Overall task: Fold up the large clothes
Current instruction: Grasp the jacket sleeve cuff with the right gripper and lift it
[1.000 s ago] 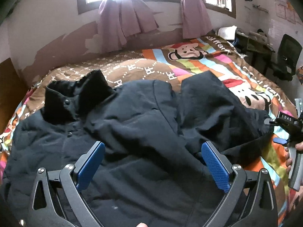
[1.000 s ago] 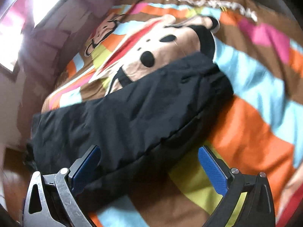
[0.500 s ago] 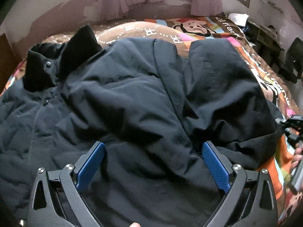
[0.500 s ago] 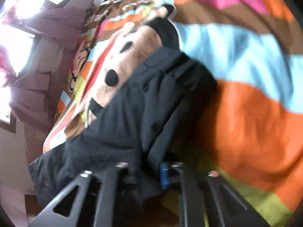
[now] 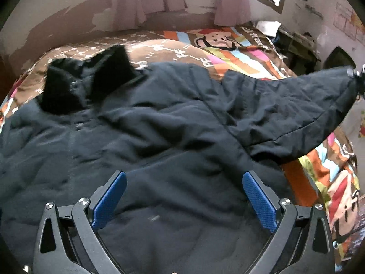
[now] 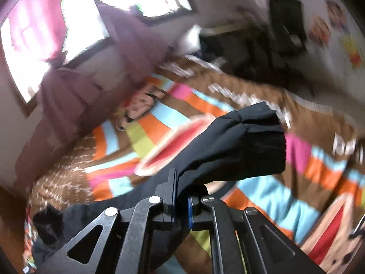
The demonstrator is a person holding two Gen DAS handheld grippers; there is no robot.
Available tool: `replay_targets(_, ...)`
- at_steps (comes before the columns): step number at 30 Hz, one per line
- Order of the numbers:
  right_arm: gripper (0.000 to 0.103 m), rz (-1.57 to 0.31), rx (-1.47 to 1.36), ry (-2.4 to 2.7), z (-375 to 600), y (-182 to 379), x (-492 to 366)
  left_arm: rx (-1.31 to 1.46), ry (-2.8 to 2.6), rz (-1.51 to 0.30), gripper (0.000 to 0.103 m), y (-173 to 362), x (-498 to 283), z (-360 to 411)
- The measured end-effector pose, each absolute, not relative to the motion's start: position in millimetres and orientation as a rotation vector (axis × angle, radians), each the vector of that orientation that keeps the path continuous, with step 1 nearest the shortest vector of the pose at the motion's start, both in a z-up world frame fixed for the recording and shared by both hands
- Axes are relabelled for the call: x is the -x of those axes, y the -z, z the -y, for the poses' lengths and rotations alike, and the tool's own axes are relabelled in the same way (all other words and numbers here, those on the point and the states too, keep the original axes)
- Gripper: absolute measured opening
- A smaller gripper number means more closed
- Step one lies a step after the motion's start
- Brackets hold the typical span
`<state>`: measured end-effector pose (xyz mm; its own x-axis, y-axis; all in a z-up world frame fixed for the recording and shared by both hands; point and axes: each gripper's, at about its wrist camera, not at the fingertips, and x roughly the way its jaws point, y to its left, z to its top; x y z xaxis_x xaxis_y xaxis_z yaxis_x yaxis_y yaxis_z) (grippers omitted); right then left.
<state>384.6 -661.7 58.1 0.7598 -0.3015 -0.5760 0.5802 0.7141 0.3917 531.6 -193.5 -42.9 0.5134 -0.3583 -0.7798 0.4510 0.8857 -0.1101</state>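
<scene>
A large dark navy jacket (image 5: 159, 137) lies spread on the bed, its black fleece collar (image 5: 89, 77) at the far left. My left gripper (image 5: 182, 198) is open just above the jacket's body, empty. My right gripper (image 6: 181, 203) is shut on the jacket's sleeve (image 6: 239, 148) near the cuff and holds it lifted off the bed. In the left wrist view the sleeve (image 5: 296, 114) stretches up to the right, where the right gripper (image 5: 357, 75) shows at the frame edge.
The bed carries a colourful striped cartoon-monkey cover (image 5: 228, 45) and a brown patterned quilt (image 5: 159, 48). A wall with a window and pink curtains (image 5: 155, 2) stands behind. A desk (image 5: 296, 43) and a dark chair (image 5: 337, 59) stand at the far right.
My right gripper shut on the sleeve and lifted it up and to the right. My left gripper stayed open over the jacket's body.
</scene>
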Motion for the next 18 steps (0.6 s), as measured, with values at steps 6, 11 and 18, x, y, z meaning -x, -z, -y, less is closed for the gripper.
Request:
replay_targets(6, 0.007, -0.488, -0.434, 0.296, 558, -134, -411, -0.047, 0.436, -0.887, 0.100, 13, -509, 112)
replay_targets(11, 0.007, -0.508, -0.295, 0.071, 442, -144, -434, 0.031, 0.375, -0.884, 0.100, 1, -498, 40)
replay_targets(18, 0.007, -0.667, -0.120, -0.198, 298, -81, -463, 0.225, 0.345, -0.874, 0.100, -3, -493, -48)
